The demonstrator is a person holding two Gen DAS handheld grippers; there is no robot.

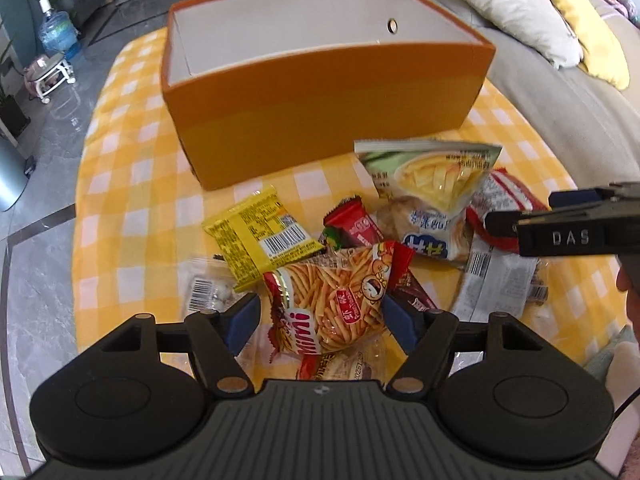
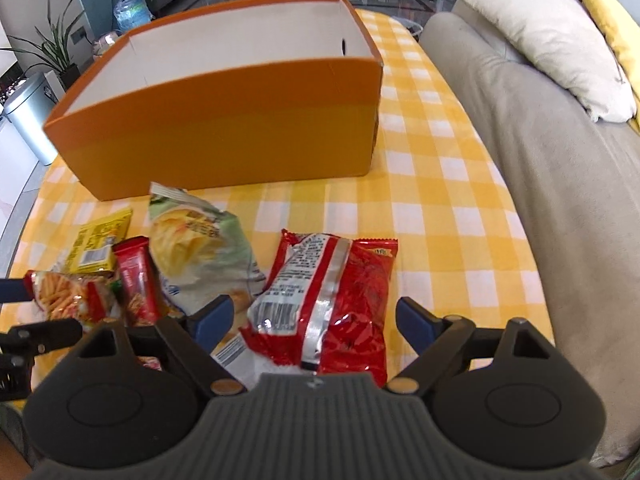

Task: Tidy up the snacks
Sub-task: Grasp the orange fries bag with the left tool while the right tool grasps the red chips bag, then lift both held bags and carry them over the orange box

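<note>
An orange box (image 1: 320,92) with a white inside stands open on the yellow checked tablecloth; it also shows in the right wrist view (image 2: 224,136). A pile of snack packs lies in front of it. My left gripper (image 1: 320,316) is open with its jaws on either side of a fries snack bag (image 1: 336,300). My right gripper (image 2: 312,320) is open over a red and silver snack bag (image 2: 328,300). A green chips bag (image 1: 432,168) (image 2: 196,244), a yellow pack (image 1: 260,236) and a red bar (image 1: 356,224) lie in the pile.
A grey sofa (image 2: 540,140) with white and yellow cushions runs along the right of the table. The tablecloth (image 2: 440,216) lies bare right of the pile. A water bottle (image 1: 56,32) and a silver bin (image 2: 28,112) stand on the floor at left.
</note>
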